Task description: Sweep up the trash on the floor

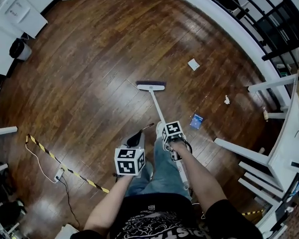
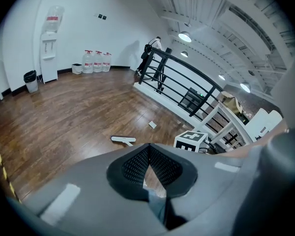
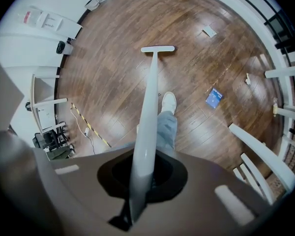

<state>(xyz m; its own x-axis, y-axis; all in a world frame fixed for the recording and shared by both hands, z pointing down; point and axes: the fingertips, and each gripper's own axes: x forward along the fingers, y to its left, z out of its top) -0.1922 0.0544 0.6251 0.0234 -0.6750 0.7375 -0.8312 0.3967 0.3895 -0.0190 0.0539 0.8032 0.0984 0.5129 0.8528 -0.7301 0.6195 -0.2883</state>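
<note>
A white-handled broom [image 1: 158, 107] stands in front of me, its flat head [image 1: 150, 86] resting on the wooden floor. My right gripper [image 1: 175, 147] is shut on the broom handle [image 3: 148, 112], which runs up between its jaws toward the head [image 3: 157, 48]. My left gripper [image 1: 138, 137] hangs beside it at the left, shut with nothing in it, its fingertips meeting [image 2: 147, 150]. Trash lies to the right of the broom: a white paper [image 1: 193, 64], a crumpled white scrap [image 1: 227, 100] and a blue packet [image 1: 197, 121]. The right gripper view shows the same paper [image 3: 209, 31] and packet [image 3: 214, 98].
A curved white-based black railing [image 1: 249, 31] bounds the floor on the right, with white frames [image 1: 249, 156] near my right side. A yellow-black striped strip and cable [image 1: 65, 168] lie at the left. A black bin [image 1: 20, 49] stands by the far-left wall. My shoe [image 3: 168, 102] is near the handle.
</note>
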